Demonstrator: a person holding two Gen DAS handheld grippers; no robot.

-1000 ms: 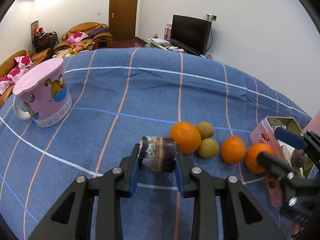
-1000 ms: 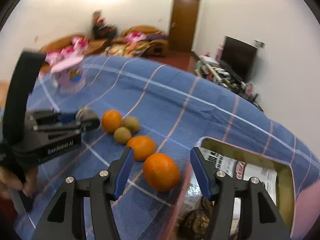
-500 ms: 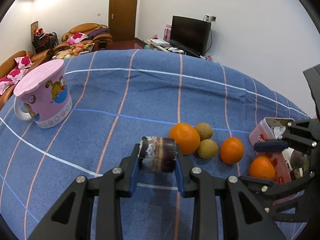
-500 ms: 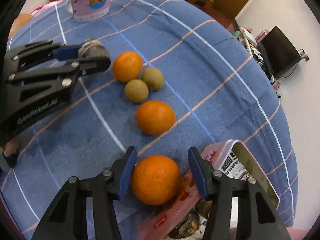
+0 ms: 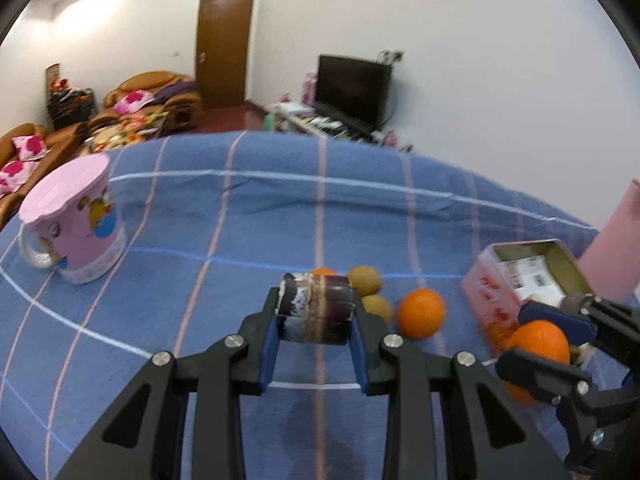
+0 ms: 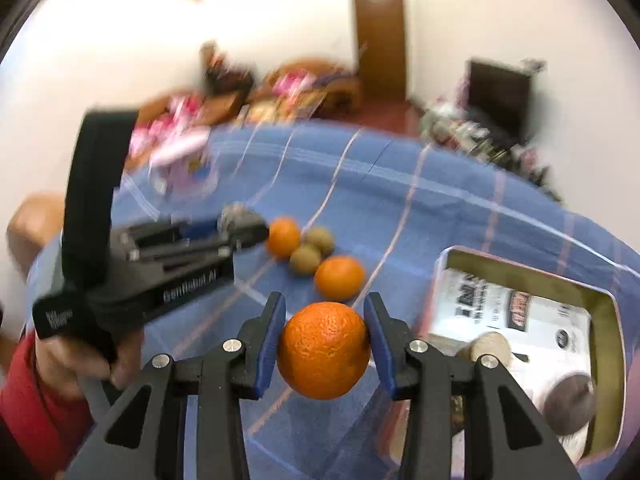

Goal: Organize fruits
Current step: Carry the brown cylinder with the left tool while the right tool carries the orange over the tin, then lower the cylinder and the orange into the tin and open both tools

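Observation:
My right gripper (image 6: 325, 322) is shut on an orange (image 6: 324, 350) and holds it above the blue cloth, left of the open pink tin (image 6: 520, 320); it also shows in the left wrist view (image 5: 538, 342). My left gripper (image 5: 316, 324) is shut on a dark cylindrical jar (image 5: 316, 308) held sideways. On the cloth lie two more oranges (image 6: 340, 277) (image 6: 283, 237) and two brownish-green round fruits (image 6: 305, 259) (image 6: 320, 239).
A pink cartoon mug (image 5: 74, 220) with a lid stands at the far left of the blue checked tablecloth (image 5: 280, 208). The tin holds paper packets and round dark items. A pink object (image 5: 612, 240) stands behind the tin at right.
My right gripper has closed on the nearest orange and lifted it off the cloth. My left gripper has kept the jar and risen slightly.

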